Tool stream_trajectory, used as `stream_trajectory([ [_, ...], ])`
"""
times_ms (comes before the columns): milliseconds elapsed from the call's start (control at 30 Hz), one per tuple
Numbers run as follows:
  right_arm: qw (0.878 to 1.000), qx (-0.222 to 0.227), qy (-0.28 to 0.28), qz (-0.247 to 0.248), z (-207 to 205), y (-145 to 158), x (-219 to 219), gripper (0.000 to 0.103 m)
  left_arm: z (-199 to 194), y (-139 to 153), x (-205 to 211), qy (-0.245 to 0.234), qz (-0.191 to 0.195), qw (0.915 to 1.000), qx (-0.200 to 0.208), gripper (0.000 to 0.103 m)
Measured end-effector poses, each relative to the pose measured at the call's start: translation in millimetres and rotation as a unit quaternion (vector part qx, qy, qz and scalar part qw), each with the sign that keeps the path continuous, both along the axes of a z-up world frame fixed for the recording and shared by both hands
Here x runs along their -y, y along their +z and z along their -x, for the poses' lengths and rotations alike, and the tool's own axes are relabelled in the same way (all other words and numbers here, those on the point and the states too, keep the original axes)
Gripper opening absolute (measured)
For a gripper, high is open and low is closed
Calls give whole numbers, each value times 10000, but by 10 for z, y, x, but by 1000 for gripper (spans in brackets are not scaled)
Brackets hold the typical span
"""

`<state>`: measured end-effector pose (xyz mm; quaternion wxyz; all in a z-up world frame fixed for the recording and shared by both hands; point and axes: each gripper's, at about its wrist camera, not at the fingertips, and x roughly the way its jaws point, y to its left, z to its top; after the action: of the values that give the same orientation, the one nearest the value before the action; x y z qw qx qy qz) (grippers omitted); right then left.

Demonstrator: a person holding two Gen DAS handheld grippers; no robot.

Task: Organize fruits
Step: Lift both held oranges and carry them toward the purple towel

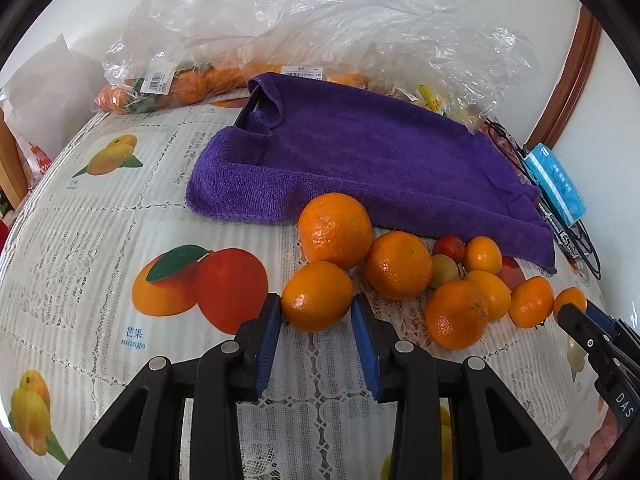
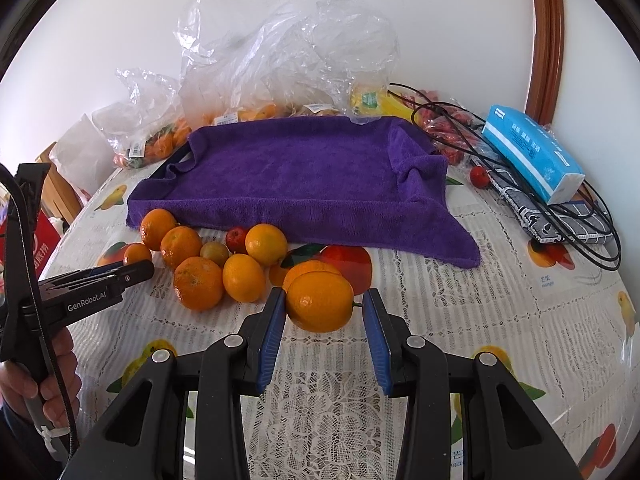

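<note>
A pile of loose oranges point(image 1: 400, 264) with two small red and green fruits point(image 1: 448, 248) lies in front of a tray draped with a purple towel point(image 1: 360, 160). My left gripper point(image 1: 318, 308) is open with one orange point(image 1: 316, 296) between its blue pads, touching the left pad. In the right wrist view my right gripper point(image 2: 324, 304) is open around another orange point(image 2: 320, 300), which touches the left pad, with a gap at the right pad. The pile point(image 2: 200, 256) and the left gripper point(image 2: 132, 272) show at the left there.
Clear plastic bags of fruit point(image 2: 256, 80) stand behind the towel-covered tray point(image 2: 296, 176). A blue tissue pack point(image 2: 532, 152), black cables point(image 2: 560, 208) and a small red fruit point(image 2: 479, 176) lie at the right. The fruit-print tablecloth point(image 2: 460, 320) covers the round table.
</note>
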<state>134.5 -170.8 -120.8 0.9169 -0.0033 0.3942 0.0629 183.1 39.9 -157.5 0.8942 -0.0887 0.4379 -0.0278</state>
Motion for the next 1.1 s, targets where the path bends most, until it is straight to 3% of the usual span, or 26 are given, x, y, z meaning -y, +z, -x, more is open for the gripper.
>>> stream_trajectory([
  [167,10000,61,-31,-23,25,40,21,39,107,91,-23,-33,114,9999,92,33],
  [300,9999,129,-35,-81,35,89,34,39,190,181,-33,-74,124,9997,179,25],
  [567,9999,111,35,-77,74,80,5,39,111,76,4,-2,-23,10000,17,32],
  [833,10000,42,-15,-63,63,32,46,39,-16,-6,29,89,-114,9999,-39,32],
  [1100,9999,132,-64,-90,43,109,94,39,120,146,20,20,-46,9999,88,32],
])
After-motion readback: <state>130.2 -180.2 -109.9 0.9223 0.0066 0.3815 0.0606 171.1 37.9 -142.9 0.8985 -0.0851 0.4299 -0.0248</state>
